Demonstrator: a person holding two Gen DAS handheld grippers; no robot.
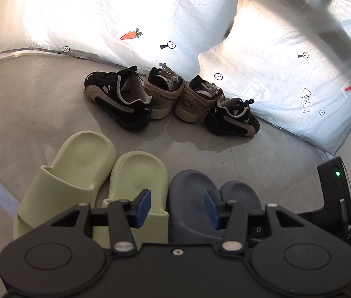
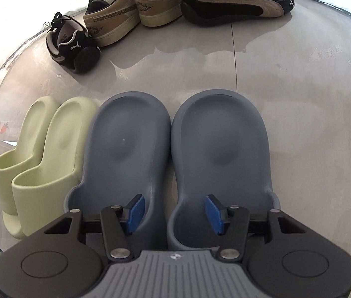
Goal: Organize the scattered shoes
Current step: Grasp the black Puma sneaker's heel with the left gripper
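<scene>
Right gripper [image 2: 174, 213] spread above blue slides [image 2: 130, 146], pads straddling gap between the pair, gripping nothing. Left gripper [image 1: 176, 207] spread, empty. Green slides [image 2: 51, 149] touching blue slides' left side. Sneakers [image 2: 165, 5] beyond blue slides, near white sheet [image 1: 262, 49].

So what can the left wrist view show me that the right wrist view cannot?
Only the left wrist view: the white plastic sheet with carrot prints behind the shoes, and the other black claw device with a green light.

Only the right wrist view: both grey-blue foam slides complete, side by side.

Both: the pale green foam slides, two black suede sneakers, two beige sneakers, and the grey floor.
</scene>
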